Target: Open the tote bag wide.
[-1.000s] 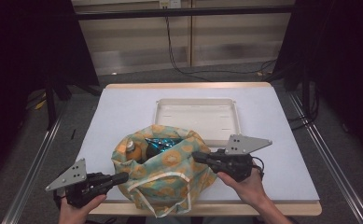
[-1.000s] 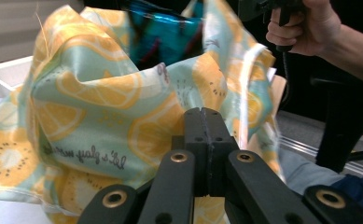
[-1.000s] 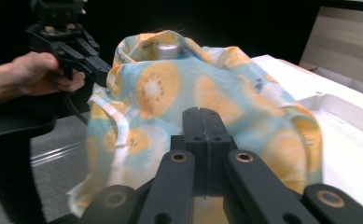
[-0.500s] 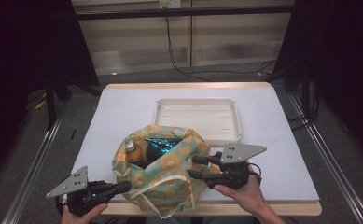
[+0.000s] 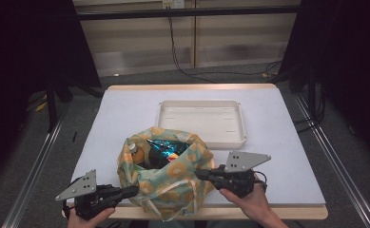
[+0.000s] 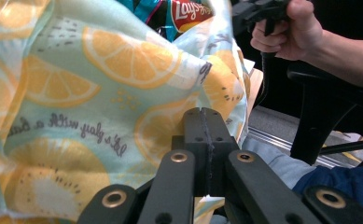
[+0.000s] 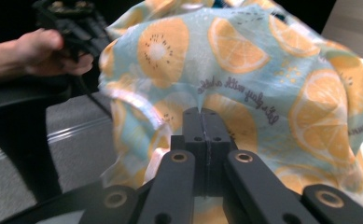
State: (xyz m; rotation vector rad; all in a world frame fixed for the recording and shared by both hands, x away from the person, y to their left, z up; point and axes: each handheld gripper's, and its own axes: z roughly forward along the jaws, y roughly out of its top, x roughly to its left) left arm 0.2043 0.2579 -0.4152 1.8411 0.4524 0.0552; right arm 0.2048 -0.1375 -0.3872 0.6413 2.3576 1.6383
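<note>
Pinching bag [image 5: 166, 183] cloth, both hand-held grippers closed

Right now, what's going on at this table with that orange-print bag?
A person holds a gripper in each hand at the near edge of the table. The left gripper and the right gripper are each pinched shut on the cloth of the orange-print bag, one on either side. The bag stands open, with a chip packet and a bottle inside. A white tray sits behind it.

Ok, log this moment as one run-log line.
scene: orange-print bag at table's near edge, white tray behind | left gripper: shut on bag | right gripper: shut on bag | chip packet inside
</note>
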